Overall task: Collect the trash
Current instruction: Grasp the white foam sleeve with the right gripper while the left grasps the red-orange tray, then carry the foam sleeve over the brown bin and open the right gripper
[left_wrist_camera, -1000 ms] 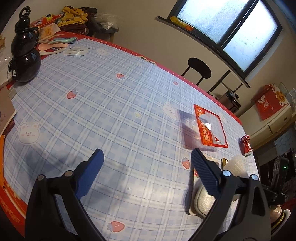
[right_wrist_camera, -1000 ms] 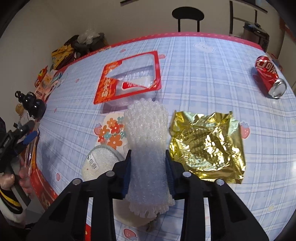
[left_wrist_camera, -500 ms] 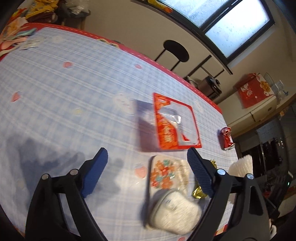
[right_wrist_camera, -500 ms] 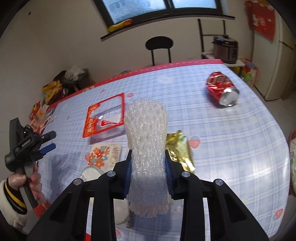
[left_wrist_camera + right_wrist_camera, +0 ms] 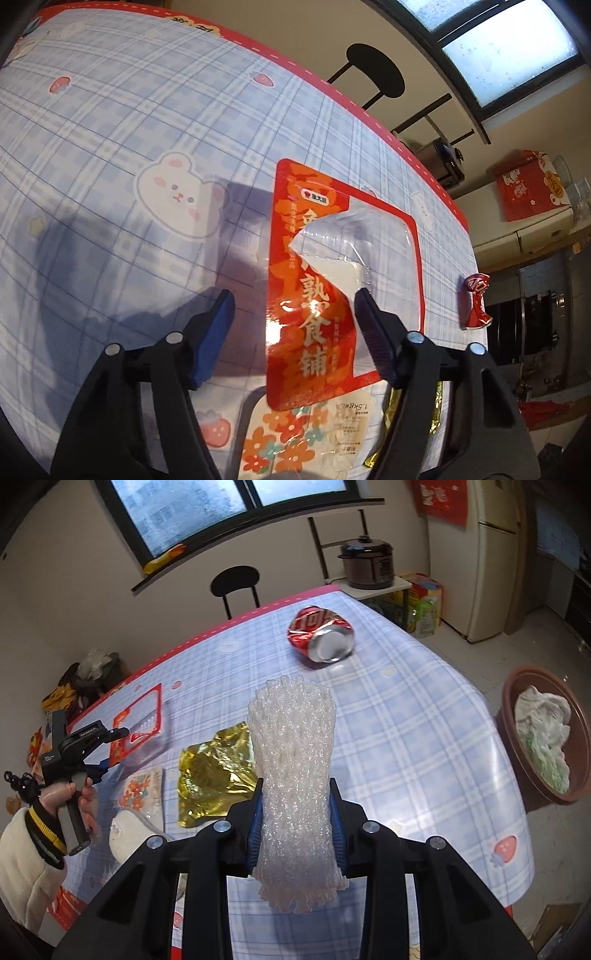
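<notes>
Foam net (image 5: 295, 786), white and bubbly, stands clamped upright between the pads of the right gripper (image 5: 295, 823), centre of the right wrist view; jaws narrow, pressed into its sides, both ends sticking out past them.

Behind it, table (image 5: 424, 738) in blue check cloth with a red rim. Crushed can (image 5: 321, 635), red, lies on its side in the upper middle, well apart from the rest. Gold foil (image 5: 210, 771), crumpled flat, left of the net. Red packet (image 5: 138, 723) with a clear window further left, near the table's far edge. Flowered wrapper (image 5: 142, 788) lower left, a white pouch (image 5: 127, 834) just below it.

Far left of that view: a hand (image 5: 79, 797) in a cream sleeve with a striped cuff holds the left gripper (image 5: 110, 747), aimed toward the red packet.

Left wrist view: left gripper (image 5: 293, 325) partly open, its jaws just been closing, nothing pinched. Red packet (image 5: 306, 332) fills the centre, lying flat; the tool's right-hand pad (image 5: 375, 339) sits over the packet's window, the other pad over bare cloth left of it. Whether either touches, cannot tell. Flowered wrapper (image 5: 295, 439) at bottom centre, overlapped by the packet's near edge. Sliver of gold foil (image 5: 436, 417) at lower right. Can (image 5: 476, 301) small at right edge of the table.

Brown basin (image 5: 535, 782) with white cloth on the floor, right edge of the right wrist view.
</notes>
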`<state>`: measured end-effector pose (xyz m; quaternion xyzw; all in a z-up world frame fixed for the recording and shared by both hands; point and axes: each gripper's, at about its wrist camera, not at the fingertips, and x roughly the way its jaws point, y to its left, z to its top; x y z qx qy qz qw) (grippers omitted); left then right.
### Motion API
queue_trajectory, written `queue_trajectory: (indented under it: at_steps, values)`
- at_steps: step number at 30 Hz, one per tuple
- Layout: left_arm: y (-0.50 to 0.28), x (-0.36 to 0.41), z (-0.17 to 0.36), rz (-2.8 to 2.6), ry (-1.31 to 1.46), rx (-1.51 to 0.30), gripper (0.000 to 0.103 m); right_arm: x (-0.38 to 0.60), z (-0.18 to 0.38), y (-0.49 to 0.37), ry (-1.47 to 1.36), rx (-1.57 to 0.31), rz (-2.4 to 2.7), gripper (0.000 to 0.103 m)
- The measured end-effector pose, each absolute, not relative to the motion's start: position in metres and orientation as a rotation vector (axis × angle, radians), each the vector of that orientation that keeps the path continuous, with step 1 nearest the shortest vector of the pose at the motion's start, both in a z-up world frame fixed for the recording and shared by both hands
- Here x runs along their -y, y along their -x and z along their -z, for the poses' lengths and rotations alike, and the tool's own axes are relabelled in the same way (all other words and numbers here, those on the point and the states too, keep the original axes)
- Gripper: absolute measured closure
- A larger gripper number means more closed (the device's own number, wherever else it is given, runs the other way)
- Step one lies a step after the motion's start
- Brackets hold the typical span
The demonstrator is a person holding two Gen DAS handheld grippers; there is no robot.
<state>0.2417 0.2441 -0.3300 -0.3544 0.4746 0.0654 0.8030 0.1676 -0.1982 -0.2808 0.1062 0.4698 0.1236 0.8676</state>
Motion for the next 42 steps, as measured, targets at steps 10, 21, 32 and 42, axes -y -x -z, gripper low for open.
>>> queue_trajectory:
  at_steps: [10, 21, 32, 42]
  values:
    - [-0.231, -0.235, 0.314, -0.164, 0.746, -0.941, 0.057, 0.202, 0.270, -0.167, -0.220, -0.954, -0.292, 0.071]
    - [-0.163, -0.233, 0.251, -0.223, 0.718, -0.837, 0.058, 0.197, 0.254, -0.181, -0.198, -0.918, -0.452, 0.071]
    - [-0.084, -0.170, 0.182, -0.244, 0.711, -0.728, 0.058, 0.256, 0.227, -0.187, -0.221, -0.856, -0.518, 0.071]
    - [-0.067, -0.093, 0.137, -0.198, 0.673, -0.662, 0.058, 0.366, 0.229, -0.194, -0.294, -0.818, -0.411, 0.071]
